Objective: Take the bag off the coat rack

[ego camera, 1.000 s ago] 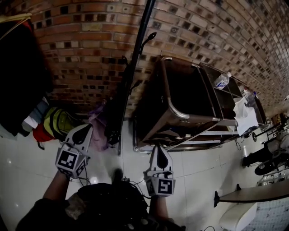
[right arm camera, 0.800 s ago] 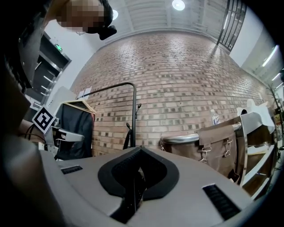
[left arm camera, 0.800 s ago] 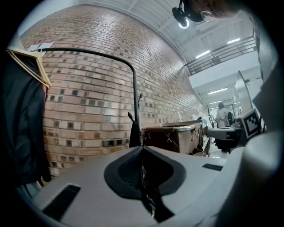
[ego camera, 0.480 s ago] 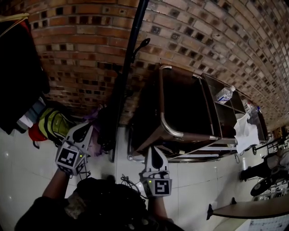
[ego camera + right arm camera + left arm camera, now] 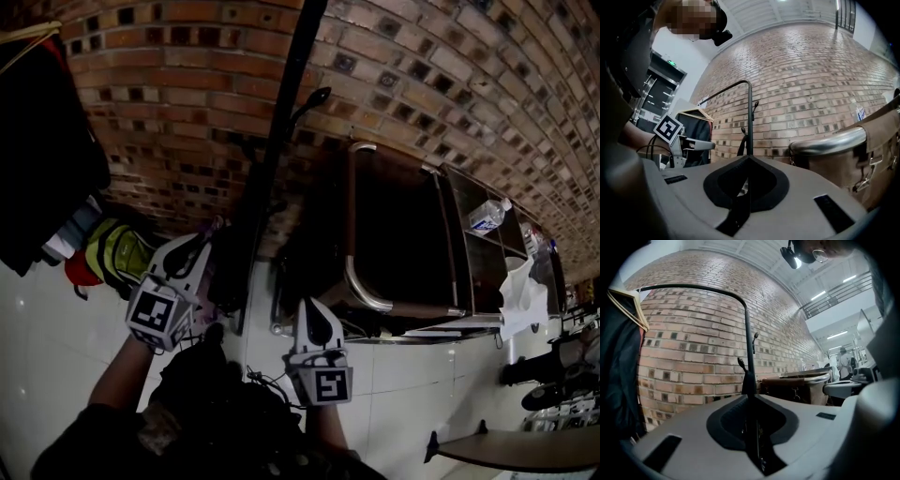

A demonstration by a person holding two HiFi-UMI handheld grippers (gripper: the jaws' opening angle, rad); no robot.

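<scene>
Underfoot, looking down on a glossy white tiled floor (image 5: 56, 356) running up to a brick wall (image 5: 187, 94). Standing before a black coat rack (image 5: 281, 122), with the dark bag (image 5: 232, 272) hanging low on its pole, just ahead of the left gripper (image 5: 750, 397). Opening the jaws of that gripper to a narrow gap, holding nothing between them. Pressing together the jaws of the right gripper (image 5: 749, 158), also on nothing. Facing a brown cart (image 5: 403, 234) crowding the right side of the rack, carrying a bottle (image 5: 489, 216) and a white cloth (image 5: 525, 305). Seeing a dark garment (image 5: 42, 141) at the left, and a yellow-green bundle (image 5: 117, 258) lying below it by the wall.
</scene>
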